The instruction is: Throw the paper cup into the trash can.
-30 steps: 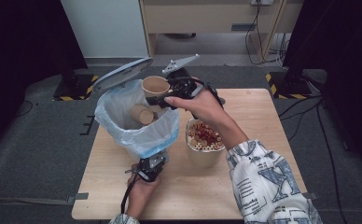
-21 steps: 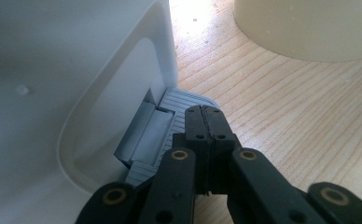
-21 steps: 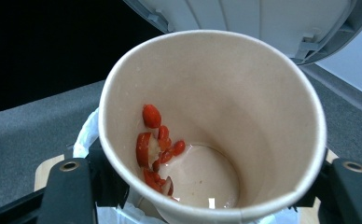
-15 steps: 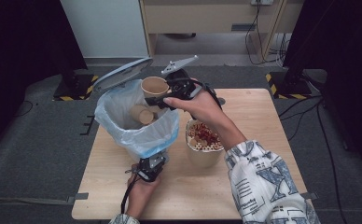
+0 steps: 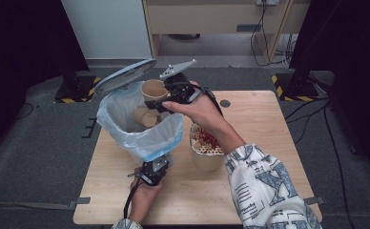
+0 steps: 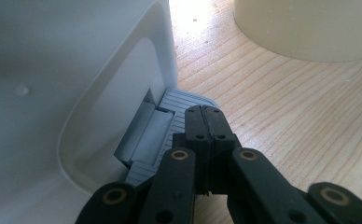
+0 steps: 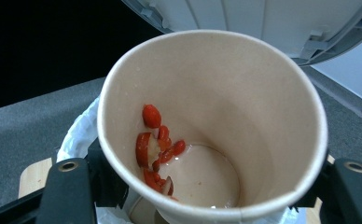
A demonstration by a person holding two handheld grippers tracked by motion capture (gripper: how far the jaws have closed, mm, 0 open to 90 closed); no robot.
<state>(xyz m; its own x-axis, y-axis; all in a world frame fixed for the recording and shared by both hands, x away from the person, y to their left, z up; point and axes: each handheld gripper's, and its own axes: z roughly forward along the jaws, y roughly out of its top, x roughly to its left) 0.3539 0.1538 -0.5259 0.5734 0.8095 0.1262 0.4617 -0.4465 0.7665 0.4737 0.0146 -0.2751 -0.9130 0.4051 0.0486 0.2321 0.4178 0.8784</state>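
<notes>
Over the open bin: cup with leftovers held at the mouth, pedal pinned down below.

Right claw (image 5: 161, 98) is clamped on the paper cup (image 5: 153, 89), jaws set wide on its sides; the cup sits above the blue liner (image 5: 140, 136), near upright, red scraps (image 7: 153, 144) and a little liquid at its bottom. Left claw (image 6: 206, 122) is fully closed, empty, tips pressing the grey pedal (image 6: 163, 126) of the bin (image 6: 53, 70), lid (image 5: 125, 75) up. Risks: tips slide off the ribbed pedal and the lid drops onto the cup; grip looks light, so the cup could slip and spill outside the liner; the full bowl (image 5: 206, 145) on the surface (image 5: 269, 124) sits under the right forearm and could be knocked.
</notes>
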